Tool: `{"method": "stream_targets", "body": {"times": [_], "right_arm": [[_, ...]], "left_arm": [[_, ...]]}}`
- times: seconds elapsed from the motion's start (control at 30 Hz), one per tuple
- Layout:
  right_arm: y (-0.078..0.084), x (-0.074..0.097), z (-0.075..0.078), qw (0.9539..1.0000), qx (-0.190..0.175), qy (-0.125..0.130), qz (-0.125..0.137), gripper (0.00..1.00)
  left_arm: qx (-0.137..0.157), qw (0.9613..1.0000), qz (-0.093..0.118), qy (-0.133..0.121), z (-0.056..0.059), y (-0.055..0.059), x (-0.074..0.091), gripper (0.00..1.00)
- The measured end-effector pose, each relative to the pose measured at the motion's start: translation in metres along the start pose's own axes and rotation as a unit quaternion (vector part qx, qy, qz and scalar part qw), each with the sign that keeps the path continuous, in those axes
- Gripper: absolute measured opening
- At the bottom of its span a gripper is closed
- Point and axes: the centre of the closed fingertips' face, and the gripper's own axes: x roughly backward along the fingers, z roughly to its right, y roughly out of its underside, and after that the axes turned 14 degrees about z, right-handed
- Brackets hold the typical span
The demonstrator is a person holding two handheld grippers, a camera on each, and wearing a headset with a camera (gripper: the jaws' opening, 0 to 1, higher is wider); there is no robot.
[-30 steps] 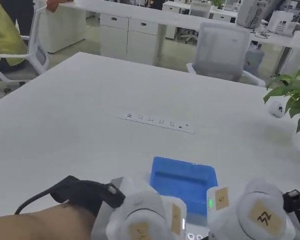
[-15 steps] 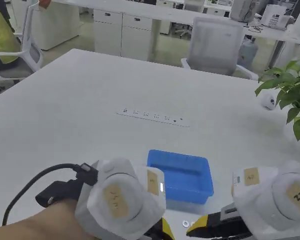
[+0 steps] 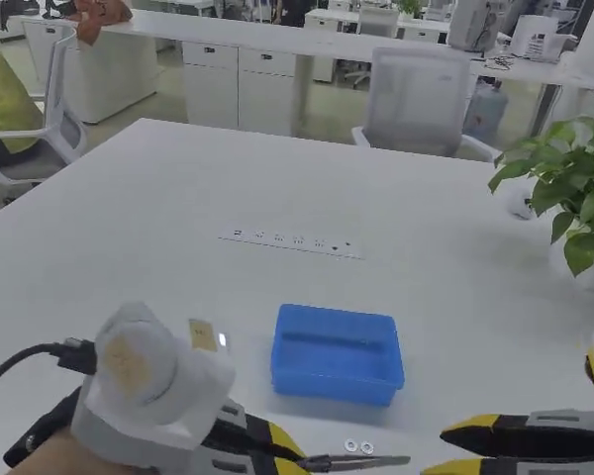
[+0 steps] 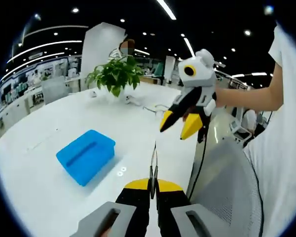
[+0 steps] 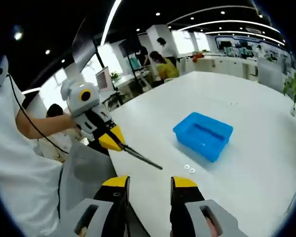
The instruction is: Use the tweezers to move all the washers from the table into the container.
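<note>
2 washers [image 3: 351,446] lie flat on the white worktop [image 3: 158,247], side by side near its near edge. They sit just off the near wall of the blue container [image 3: 332,382], outside it.

The left gripper [image 3: 277,450] has its fingers pressed together, pinching the tweezers [image 3: 361,461] by the handle end. The tweezers' arms look nearly closed in the left gripper view [image 4: 153,165]. They run along the near edge w/ the tip near the washers but apart from them. Can't tell if the tip touches the worktop.

The right gripper [image 3: 465,445] is at the near right corner w/ fingers spread wide, holding nothing. Its yellow tips point toward the tweezers' tip and stay apart from it. The right gripper view shows a clear gap btw its pads [image 5: 116,181], w/ the washers [image 5: 186,167] and container [image 5: 202,134] beyond.

Around:
- A power strip [image 3: 292,240] is set into mid worktop, beyond the container.
- A potted plant [image 3: 564,188] stands at the right edge.
- An office chair [image 3: 421,99] stands at the far edge.
- A black cable [image 3: 20,361] runs off the left gripper's body.
</note>
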Motion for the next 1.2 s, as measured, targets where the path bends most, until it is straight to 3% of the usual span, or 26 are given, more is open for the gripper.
{"method": "stream_targets", "body": {"times": [0.07, 0.13, 0.27, 0.33, 0.43, 0.5, 0.57, 0.63, 0.7, 0.77, 0.8, 0.9, 0.93, 1.0, 1.1, 1.2], "right_arm": [[0.007, -0.003, 0.000, 1.0000, 0.008, -0.003, -0.003, 0.27], [-0.002, -0.009, -0.011, 0.9979, -0.042, -0.035, 0.036, 0.26], [-0.021, -0.012, -0.007, 0.9947, -0.050, -0.044, 0.079, 0.27], [-0.029, -0.009, -0.012, 0.9920, -0.053, -0.067, 0.093, 0.24], [-0.036, -0.005, -0.009, 0.9904, -0.049, -0.076, 0.105, 0.16], [-0.044, -0.005, -0.016, 0.9883, -0.045, -0.093, 0.113, 0.15], [-0.053, -0.006, -0.025, 0.9862, -0.034, -0.108, 0.121, 0.14], [-0.056, -0.008, -0.032, 0.9847, -0.029, -0.125, 0.117, 0.13], [-0.057, -0.012, -0.039, 0.9842, 0.004, -0.145, 0.101, 0.11], [-0.058, -0.017, -0.045, 0.9839, 0.013, -0.154, 0.090, 0.09], [-0.058, -0.019, -0.047, 0.9834, 0.016, -0.157, 0.089, 0.08], [-0.057, -0.026, -0.055, 0.9822, 0.024, -0.170, 0.076, 0.07], [-0.057, -0.030, -0.057, 0.9818, 0.028, -0.174, 0.071, 0.07], [-0.063, -0.035, -0.056, 0.9817, 0.023, -0.173, 0.076, 0.05], [-0.070, -0.041, -0.055, 0.9826, 0.008, -0.167, 0.082, 0.05], [-0.079, -0.044, -0.056, 0.9820, -0.008, -0.161, 0.098, 0.04]], "left_arm": [[0.022, 0.9993, 0.029, -0.008, 0.004, -0.012, -0.005, 0.00], [0.044, 0.9981, 0.044, -0.001, 0.013, -0.019, -0.012, 0.00], [0.043, 0.9982, 0.043, 0.001, 0.023, -0.020, -0.022, 0.00], [0.044, 0.9982, 0.041, 0.001, 0.025, -0.017, -0.027, 0.00], [0.049, 0.9980, 0.040, 0.002, 0.025, -0.016, -0.031, 0.00], [0.044, 0.9982, 0.040, 0.006, 0.028, -0.017, -0.034, 0.00], [0.038, 0.9985, 0.035, 0.019, 0.032, -0.018, -0.037, 0.00], [0.020, 0.9980, 0.028, 0.053, 0.041, -0.017, -0.039, 0.00], [0.027, 0.9955, 0.032, 0.085, 0.048, -0.019, -0.039, 0.00], [0.051, 0.9930, 0.019, 0.105, 0.048, -0.016, -0.034, 0.00], [0.054, 0.9924, 0.025, 0.108, 0.043, -0.018, -0.032, 0.00], [0.094, 0.9859, 0.046, 0.131, 0.039, -0.028, -0.026, 0.00], [0.086, 0.9869, 0.046, 0.129, 0.034, -0.028, -0.025, 0.00], [0.075, 0.9872, 0.043, 0.134, 0.030, -0.027, -0.022, 0.00], [0.101, 0.9802, 0.059, 0.159, 0.027, -0.030, -0.016, 0.00], [0.129, 0.9740, 0.084, 0.166, 0.025, -0.036, -0.011, 0.00]]}}
